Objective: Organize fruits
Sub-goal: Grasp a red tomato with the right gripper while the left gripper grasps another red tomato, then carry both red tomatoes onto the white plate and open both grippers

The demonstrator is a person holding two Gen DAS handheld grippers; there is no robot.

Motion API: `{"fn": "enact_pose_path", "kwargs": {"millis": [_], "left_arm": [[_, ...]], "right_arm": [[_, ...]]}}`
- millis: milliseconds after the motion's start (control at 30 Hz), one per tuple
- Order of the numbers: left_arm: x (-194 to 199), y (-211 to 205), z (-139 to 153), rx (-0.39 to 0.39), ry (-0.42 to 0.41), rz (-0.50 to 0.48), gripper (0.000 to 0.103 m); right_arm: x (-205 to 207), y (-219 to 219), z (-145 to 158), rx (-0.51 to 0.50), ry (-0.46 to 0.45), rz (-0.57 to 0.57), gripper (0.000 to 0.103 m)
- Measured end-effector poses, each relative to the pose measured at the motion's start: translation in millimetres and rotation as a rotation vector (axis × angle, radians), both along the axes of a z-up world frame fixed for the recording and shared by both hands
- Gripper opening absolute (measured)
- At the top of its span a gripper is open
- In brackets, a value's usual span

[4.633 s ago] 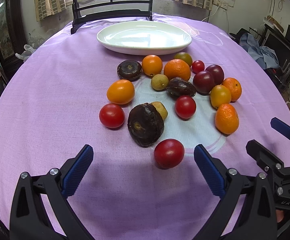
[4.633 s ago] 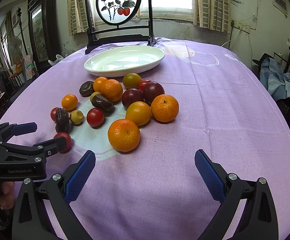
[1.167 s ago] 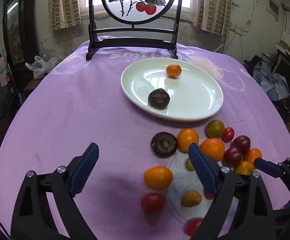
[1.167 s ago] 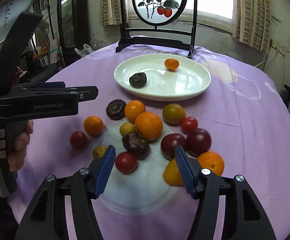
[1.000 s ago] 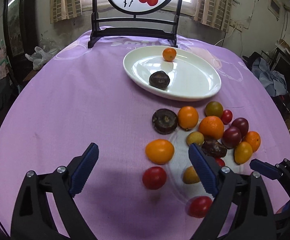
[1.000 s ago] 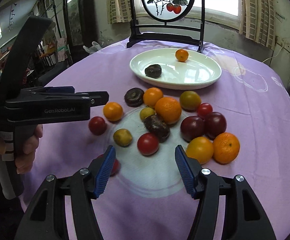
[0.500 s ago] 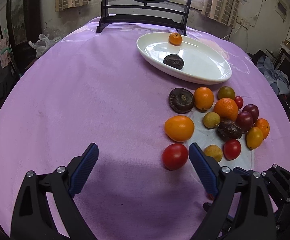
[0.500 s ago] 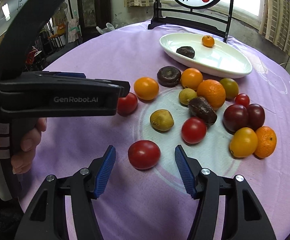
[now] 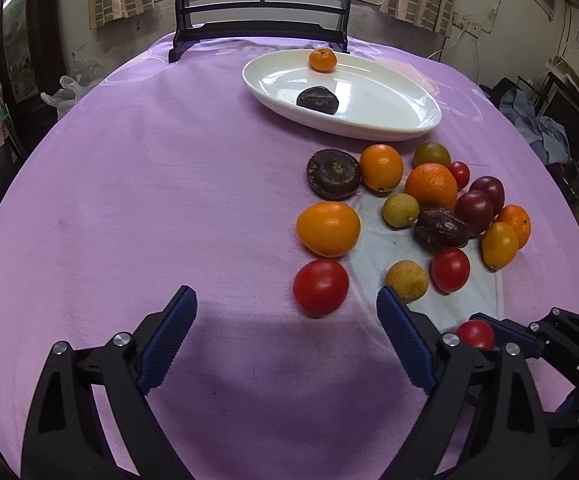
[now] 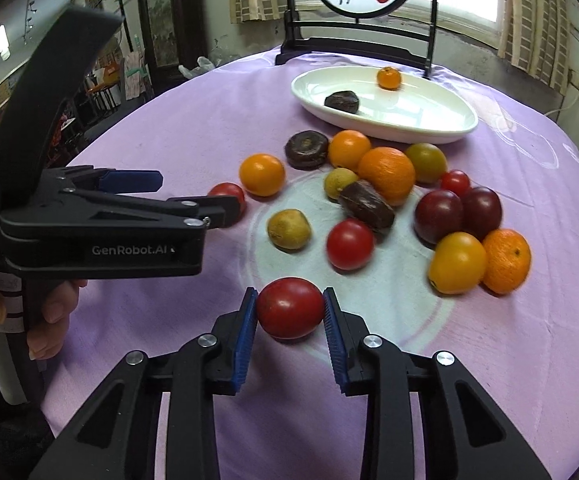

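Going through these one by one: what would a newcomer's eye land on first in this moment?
First, the red tomato low in the right wrist view, pinched between the blue jaws of the right gripper. Next, the bright cluster of fruit on the purple tablecloth, and beyond it the white plate holding only a small orange and a dark fruit. The left gripper sits open near another tomato.

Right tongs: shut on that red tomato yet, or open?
Shut on it: the right tongs have both blue pads pressed against the round red tomato, which sits on the purple tablecloth.

Red tomato, blue fingers, purple tablecloth.
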State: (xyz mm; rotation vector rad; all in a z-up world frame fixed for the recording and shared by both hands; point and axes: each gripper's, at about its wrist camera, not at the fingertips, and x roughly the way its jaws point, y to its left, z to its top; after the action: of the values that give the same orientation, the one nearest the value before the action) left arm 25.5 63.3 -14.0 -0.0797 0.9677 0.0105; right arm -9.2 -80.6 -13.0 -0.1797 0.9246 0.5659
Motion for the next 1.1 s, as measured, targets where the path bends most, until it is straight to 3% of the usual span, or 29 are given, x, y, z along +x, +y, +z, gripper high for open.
{"fn": "enact_pose_path", "kwargs": {"millis": [67, 133, 200, 233, 333, 367, 533, 800, 1100], "left_arm": [[1.2, -3.1, -3.1, 0.004, 0.003, -0.008, 0.089], [3.4, -5.2, -6.7, 0.006, 0.009, -0.019, 0.08], [6.8, -7.3, -12.0, 0.009, 0.03, -0.034, 0.061], [7.7, -7.9, -13.4, 0.012, 0.033, -0.034, 0.06], [8.2, -10.6, -13.1, 0.039, 0.009, -0.044, 0.044], [8.8, -10.8, -12.0, 0.022, 0.006, -0.058, 0.03], [4.8, -13.3, -1.5, 0.027, -0.011, -0.081, 0.029], [4.9, -17.8, 46.6, -0.011, -0.101, -0.146, 0.029], [73.4, -28.1, 84.2, 0.026, -0.177, -0.127, 0.029]], "right_arm": [[-1.3, -10.5, 0.5, 0.009, 0.002, -0.023, 0.033], [-1.7, -21.2, 0.4, 0.02, 0.006, -0.043, 0.033], [-1.4, -29.9, 1.3, 0.032, 0.008, -0.061, 0.033], [-1.6, -34.0, 1.6, 0.036, 0.005, -0.07, 0.033], [-0.3, -41.6, 3.0, 0.048, 0.002, -0.089, 0.033], [0.0, -43.3, 3.5, 0.051, 0.001, -0.093, 0.033], [1.9, -49.2, 9.4, 0.057, -0.02, -0.102, 0.033], [14.9, -58.1, 39.1, 0.056, -0.113, -0.12, 0.033], [67.0, -45.1, 78.6, 0.034, -0.269, -0.114, 0.033]]}}
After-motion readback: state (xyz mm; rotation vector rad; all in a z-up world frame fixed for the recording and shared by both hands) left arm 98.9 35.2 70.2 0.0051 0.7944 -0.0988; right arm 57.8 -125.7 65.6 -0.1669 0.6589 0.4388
